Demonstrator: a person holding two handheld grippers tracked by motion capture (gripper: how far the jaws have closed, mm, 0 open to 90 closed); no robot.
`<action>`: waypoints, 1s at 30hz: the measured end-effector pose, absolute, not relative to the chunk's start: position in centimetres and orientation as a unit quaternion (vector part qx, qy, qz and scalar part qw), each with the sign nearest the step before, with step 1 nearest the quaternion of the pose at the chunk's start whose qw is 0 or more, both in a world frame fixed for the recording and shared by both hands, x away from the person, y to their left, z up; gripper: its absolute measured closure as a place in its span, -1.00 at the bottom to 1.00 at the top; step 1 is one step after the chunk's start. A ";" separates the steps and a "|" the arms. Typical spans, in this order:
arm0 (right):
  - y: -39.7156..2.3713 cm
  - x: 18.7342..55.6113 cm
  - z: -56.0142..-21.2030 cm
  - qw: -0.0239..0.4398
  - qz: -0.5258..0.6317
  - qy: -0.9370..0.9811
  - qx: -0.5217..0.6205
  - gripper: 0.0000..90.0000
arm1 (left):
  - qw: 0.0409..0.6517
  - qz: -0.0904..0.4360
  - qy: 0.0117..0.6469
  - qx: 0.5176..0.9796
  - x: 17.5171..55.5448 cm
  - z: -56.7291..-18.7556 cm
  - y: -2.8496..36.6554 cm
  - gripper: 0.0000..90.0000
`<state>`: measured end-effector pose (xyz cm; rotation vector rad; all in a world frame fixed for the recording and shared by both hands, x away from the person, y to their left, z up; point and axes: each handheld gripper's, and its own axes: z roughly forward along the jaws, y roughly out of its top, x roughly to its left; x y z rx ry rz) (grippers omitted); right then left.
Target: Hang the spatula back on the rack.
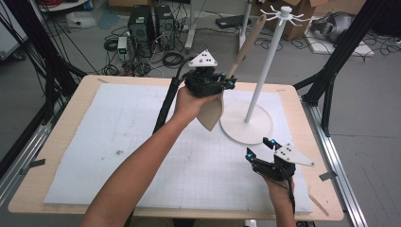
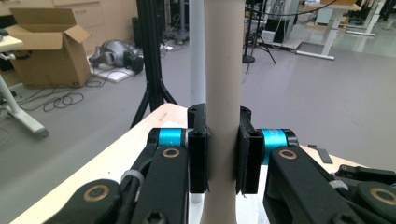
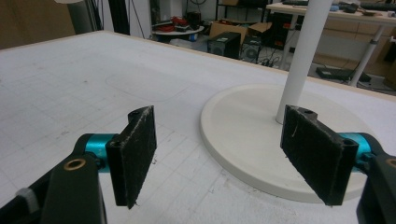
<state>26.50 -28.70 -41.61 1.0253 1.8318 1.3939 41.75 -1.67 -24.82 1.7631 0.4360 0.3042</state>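
Beige spatula [image 1: 239,56], its handle pinched tight in the left gripper [image 1: 222,85], hangs tilted beside the white stand [image 1: 265,66]; it may knock the pole or miss a hook. Right gripper [image 1: 260,147] idles wide open, empty, near the stand's base.

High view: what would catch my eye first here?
A tall white stand with hooks at its top rises from a round base at the far right of the white mat. Beside it, the left gripper grips a beige wooden spatula by its handle, lifted clear. The right gripper waits open near the base.
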 end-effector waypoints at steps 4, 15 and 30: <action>-28.9 26.5 -41.5 0.309 0.529 0.690 0.386 -0.43 | 0.604 0.133 0.199 0.761 42.1 -24.9 -1.8 0.74; -28.9 26.5 -41.6 0.306 0.528 0.692 0.387 -0.43 | 0.582 0.137 0.204 0.775 42.6 -24.6 -2.5 0.74; -28.7 26.6 -41.6 0.303 0.528 0.694 0.383 -0.43 | 0.571 0.127 0.210 0.783 43.3 -24.2 -2.9 0.74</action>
